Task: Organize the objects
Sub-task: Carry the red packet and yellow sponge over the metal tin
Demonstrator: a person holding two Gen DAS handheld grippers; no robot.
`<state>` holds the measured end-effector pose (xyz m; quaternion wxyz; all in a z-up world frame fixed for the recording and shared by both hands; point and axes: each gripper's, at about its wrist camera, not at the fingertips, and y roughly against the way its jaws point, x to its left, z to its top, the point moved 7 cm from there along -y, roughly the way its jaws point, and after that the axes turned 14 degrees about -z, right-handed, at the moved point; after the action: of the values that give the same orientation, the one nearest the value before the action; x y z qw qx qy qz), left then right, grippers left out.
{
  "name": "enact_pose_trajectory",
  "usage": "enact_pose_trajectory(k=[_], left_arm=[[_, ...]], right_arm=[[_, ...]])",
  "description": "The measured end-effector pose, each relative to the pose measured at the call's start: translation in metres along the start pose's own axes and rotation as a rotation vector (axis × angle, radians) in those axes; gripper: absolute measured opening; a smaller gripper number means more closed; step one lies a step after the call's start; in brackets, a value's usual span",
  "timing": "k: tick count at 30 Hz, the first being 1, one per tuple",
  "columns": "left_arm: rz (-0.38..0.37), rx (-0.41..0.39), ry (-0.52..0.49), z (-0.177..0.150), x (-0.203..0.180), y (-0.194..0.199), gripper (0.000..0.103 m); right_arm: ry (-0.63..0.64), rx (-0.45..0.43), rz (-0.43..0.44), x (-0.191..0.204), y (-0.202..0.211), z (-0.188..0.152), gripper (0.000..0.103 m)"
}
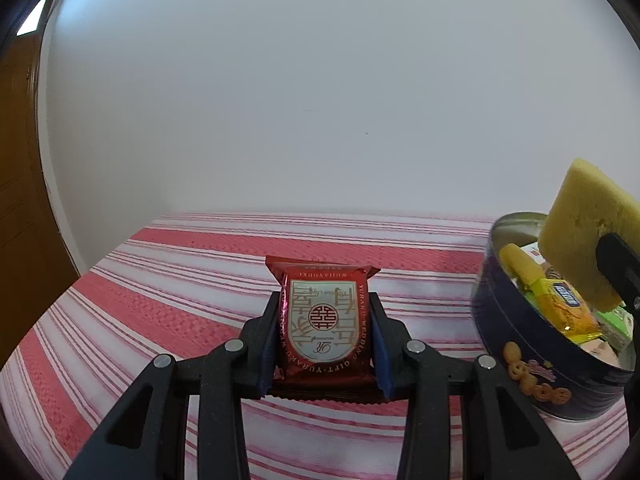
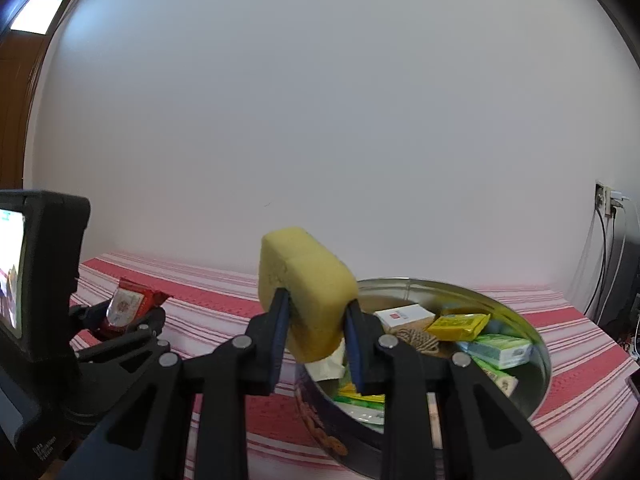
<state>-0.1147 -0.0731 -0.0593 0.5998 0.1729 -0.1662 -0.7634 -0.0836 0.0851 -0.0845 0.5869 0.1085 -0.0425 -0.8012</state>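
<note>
My left gripper (image 1: 325, 312) is shut on a red foil snack packet (image 1: 323, 320) with a white and gold label, held above the striped cloth; it also shows in the right wrist view (image 2: 128, 306). My right gripper (image 2: 316, 312) is shut on a yellow sponge (image 2: 306, 284), held over the near left rim of a round dark blue cookie tin (image 2: 536, 344). The sponge (image 1: 588, 236) and the tin (image 1: 520, 364) also show at the right of the left wrist view. The tin holds several small packets and boxes and a coil of twine (image 2: 418, 338).
A red and white striped cloth (image 1: 160, 280) covers the table, which ends at a plain white wall. A wooden door (image 1: 16, 160) stands at the left. A wall socket with cables (image 2: 610, 200) is at the far right. The left gripper's body and screen (image 2: 36, 280) stand close on my right gripper's left.
</note>
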Motion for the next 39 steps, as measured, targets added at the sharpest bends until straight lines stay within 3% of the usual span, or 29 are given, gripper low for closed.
enact_pose_trajectory(k=[14,23,36,39], left_arm=[[-0.024,0.008,-0.013,-0.001,0.001,-0.010,0.042],[-0.065,-0.043,-0.031,0.019,0.004,-0.006,0.042],[-0.149,-0.067,-0.091,0.031,-0.038,-0.005,0.042],[-0.180,-0.063,-0.095,0.032,-0.051,-0.010,0.042]], right_arm=[[-0.010,-0.043,-0.031,-0.027,0.005,0.001,0.026],[-0.014,-0.099,-0.079,-0.050,0.008,0.006,0.026],[-0.043,-0.124,-0.153,-0.093,0.007,0.008,0.026],[-0.042,-0.124,-0.176,-0.103,-0.022,0.004,0.026]])
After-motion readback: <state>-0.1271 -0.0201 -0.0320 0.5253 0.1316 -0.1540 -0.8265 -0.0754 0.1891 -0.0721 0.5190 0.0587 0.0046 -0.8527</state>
